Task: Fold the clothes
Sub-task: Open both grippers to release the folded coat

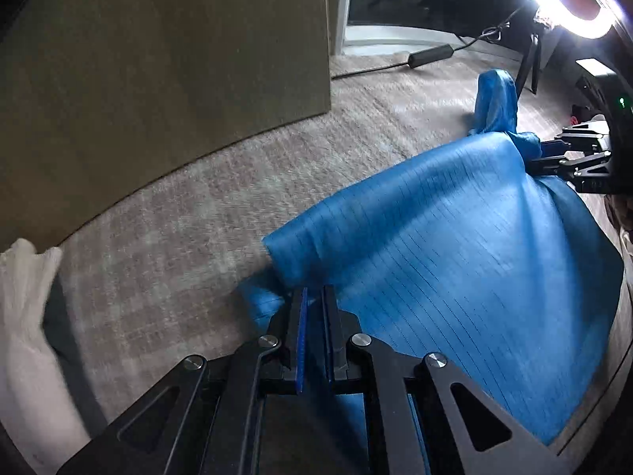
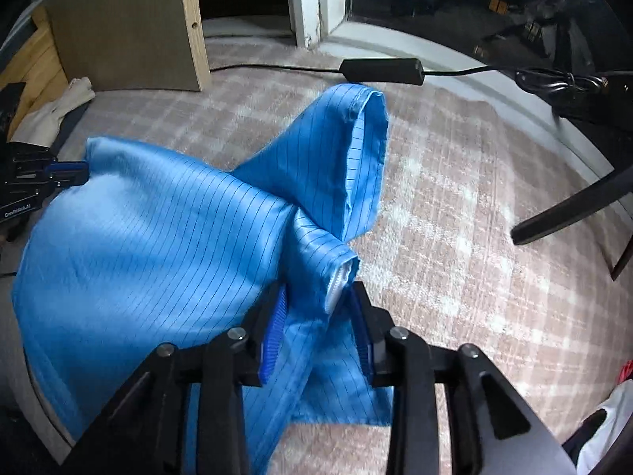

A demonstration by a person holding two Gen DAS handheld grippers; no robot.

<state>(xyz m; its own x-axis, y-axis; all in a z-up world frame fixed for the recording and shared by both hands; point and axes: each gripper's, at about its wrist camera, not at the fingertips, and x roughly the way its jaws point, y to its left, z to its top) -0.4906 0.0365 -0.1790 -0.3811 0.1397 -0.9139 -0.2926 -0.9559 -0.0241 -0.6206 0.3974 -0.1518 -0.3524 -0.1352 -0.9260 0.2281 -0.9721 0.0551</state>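
The blue garment [image 1: 455, 245] hangs stretched between the two grippers above the carpet [image 1: 178, 217]. The left gripper [image 1: 314, 301] is clamped shut on one edge of the cloth. The right gripper [image 2: 316, 316] has cloth bunched between its jaws, which stand apart; whether the pads press on it cannot be told. The garment's long axis runs left to right, from one gripper to the other. A sleeve [image 2: 356, 158] lies beyond the right gripper, on its far side, so the right hand is the nearer one.
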